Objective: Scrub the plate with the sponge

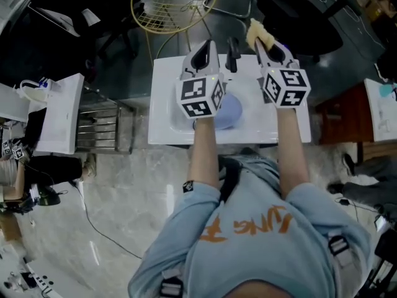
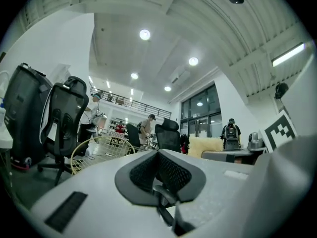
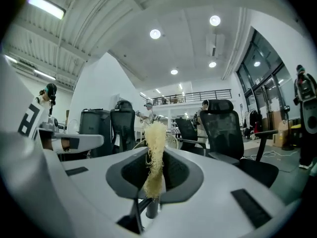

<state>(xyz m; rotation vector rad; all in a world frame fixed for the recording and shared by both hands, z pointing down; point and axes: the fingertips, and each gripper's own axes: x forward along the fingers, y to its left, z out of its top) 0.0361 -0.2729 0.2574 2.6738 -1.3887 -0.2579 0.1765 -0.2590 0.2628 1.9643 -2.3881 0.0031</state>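
- Two tools hover above the white bench (image 1: 164, 113). The left tool (image 1: 205, 51) is clenched on nothing, its jaws pressed together. The right tool (image 3: 154, 175) is clenched on the sponge (image 3: 154, 148).
- The sponge is a pale yellow, stringy, loofah-like pad. We judge it very light, soft and springy, so the pinch flattens it and it should not slip easily.
- The grip sits on the sponge's near end, and we would keep it there. Enough pad sticks out past the jaw tips to meet the plate before the tool does.
- In the right gripper view the sponge shows edge-on as a narrow strip, with its long axis running from 6 to 12 o'clock, out along the jaws. In the head view its free end points toward 11 o'clock from the tool's tip, away from the person.
- The plate (image 1: 231, 113) is pale blue and lies flat on the bench, at 5 o'clock from the left tool's tip and partly hidden under that tool. It is round, so it has no long axis, and its face seems to be turned up.
- We judge the plate stiff, smooth, breakable and apt to slide when rubbed. The rim is the place to steady it.
- Sponge and plate are apart, with the sponge at 1 o'clock from the plate.
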